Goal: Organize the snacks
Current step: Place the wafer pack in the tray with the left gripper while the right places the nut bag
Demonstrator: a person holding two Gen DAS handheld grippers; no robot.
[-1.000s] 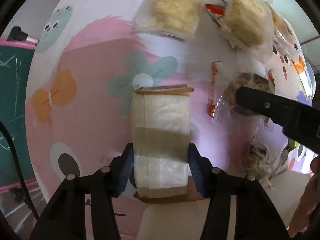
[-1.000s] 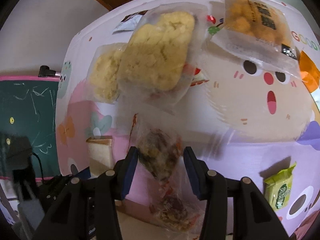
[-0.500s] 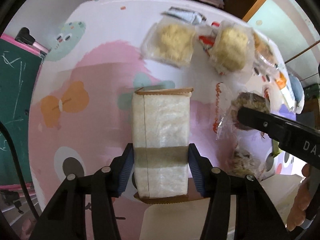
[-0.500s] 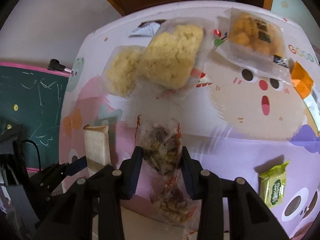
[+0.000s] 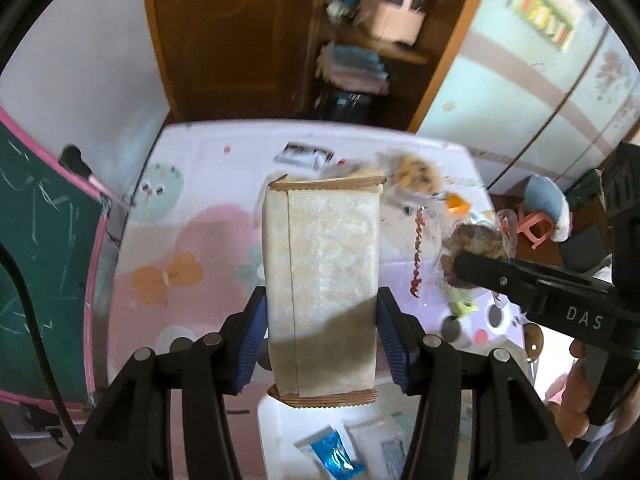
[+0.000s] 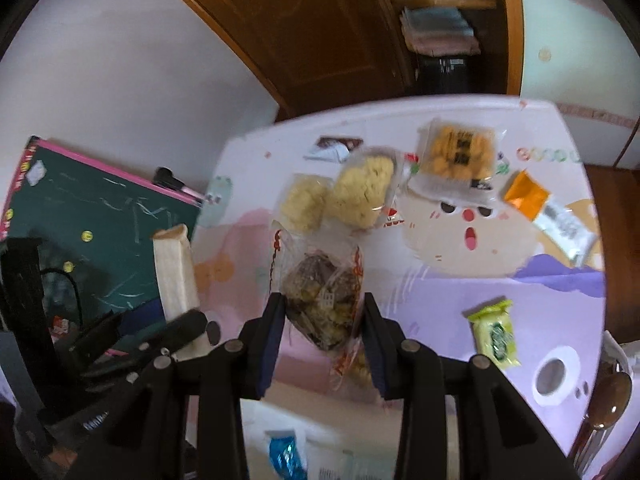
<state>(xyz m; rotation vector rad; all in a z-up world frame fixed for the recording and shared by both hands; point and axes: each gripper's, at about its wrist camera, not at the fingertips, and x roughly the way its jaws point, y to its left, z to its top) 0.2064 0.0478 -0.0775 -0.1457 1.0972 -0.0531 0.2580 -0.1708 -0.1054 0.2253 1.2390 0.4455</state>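
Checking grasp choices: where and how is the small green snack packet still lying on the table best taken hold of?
Grip the green packet across its narrow width at mid-body, coming straight down from above. It lies flat, long and slim, with bare table on both long sides for the fingers; its crimped ends look too thin to hold well.

A long cream-white snack packet with brown crimped ends [image 5: 322, 280] is hanging lengthwise above the table, its blue-padded grip pressing on both long sides near the lower end. A clear crinkly bag of dark brown nutty clusters with red printed edges [image 6: 320, 300] is also being held aloft, squeezed at its middle. On the table, two clear packets of pale yellow crumbly cake [image 6: 352, 196] are lying side by side, overlapping slightly; a clear packet of orange-brown biscuits [image 6: 458, 156] is sitting just beside them, and a small yellow-green wrapped sweet [image 6: 494, 334] is lying well apart.
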